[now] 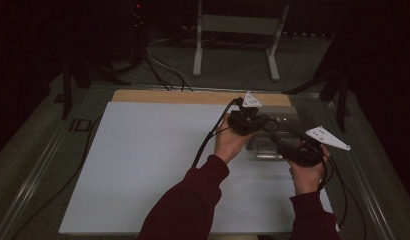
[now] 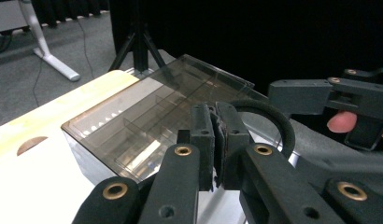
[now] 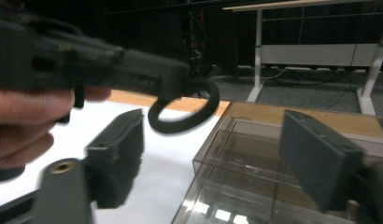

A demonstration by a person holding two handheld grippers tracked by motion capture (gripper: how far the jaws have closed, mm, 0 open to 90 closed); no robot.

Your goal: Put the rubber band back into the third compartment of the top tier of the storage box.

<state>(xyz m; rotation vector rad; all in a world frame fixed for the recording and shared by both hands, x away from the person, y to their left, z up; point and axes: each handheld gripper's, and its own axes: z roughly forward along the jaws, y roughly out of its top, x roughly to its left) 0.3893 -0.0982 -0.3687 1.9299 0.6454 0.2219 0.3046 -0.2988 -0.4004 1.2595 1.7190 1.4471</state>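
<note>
A white sheet (image 1: pixel 143 165) covers most of the wooden table (image 1: pixel 158 96), and at its far right edge sits a clear plastic compartment box (image 2: pixel 133 135), smoky and divided by thin walls into cells. No label, brand or writing can be read on the box, the sheet or either tool.

In the left gripper view the box lies just ahead of and below the jaw tips. The left gripper (image 2: pixel 219 140) has its jaws clenched on a black hair tie (image 2: pixel 273 122); the band is pinched between the pads and loops out to the right of the jaws, above the box. The right gripper view shows that loop (image 3: pixel 185 112) hanging free under the tip of the other tool, ahead of and between its own two jaws.

The right gripper (image 3: pixel 217 158) stands released, nothing between its pads, the box directly under and beyond them. The high view places both tools (image 1: pixel 245 122) (image 1: pixel 293 150) close together over the box, which there is largely hidden by hands.
</note>
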